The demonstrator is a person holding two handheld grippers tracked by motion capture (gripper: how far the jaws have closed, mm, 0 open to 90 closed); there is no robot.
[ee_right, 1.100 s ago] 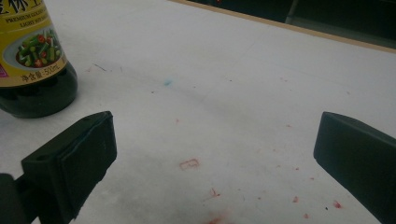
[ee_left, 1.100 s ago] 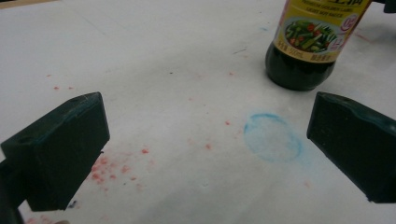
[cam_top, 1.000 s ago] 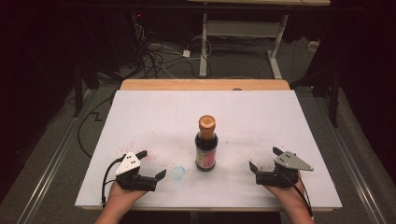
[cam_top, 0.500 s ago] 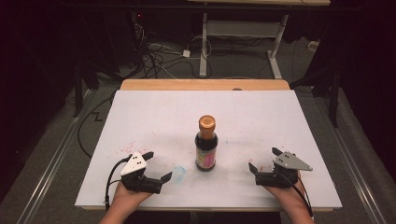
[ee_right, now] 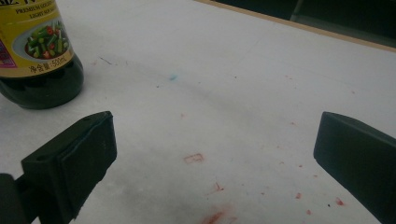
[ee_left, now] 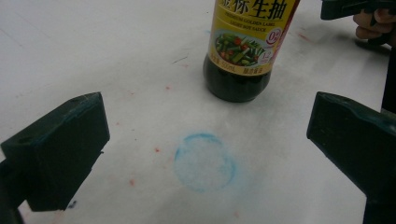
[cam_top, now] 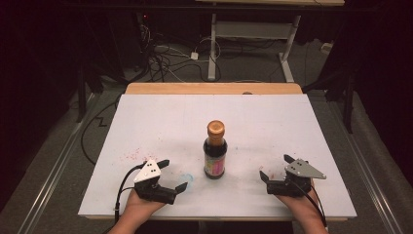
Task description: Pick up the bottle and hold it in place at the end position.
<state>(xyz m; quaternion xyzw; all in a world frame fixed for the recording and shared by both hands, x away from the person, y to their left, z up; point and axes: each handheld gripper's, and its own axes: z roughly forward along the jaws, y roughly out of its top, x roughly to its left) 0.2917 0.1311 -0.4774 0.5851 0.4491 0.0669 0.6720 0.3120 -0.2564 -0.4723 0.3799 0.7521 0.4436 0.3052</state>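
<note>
Table: one white table top (cam_top: 146,122), stained with red specks and one blue ring (ee_left: 204,161).
Bottle: one soy sauce bottle (cam_top: 215,150), upright at the middle of the table, between the grippers, untouched.
Left gripper: one (cam_top: 168,175), jaws spread wide and empty; it has edged rightward toward the bottle over the last second, likely starting a reach.
Right gripper: one (cam_top: 274,168), jaws wide and empty, unmoved at the near right.
</note>
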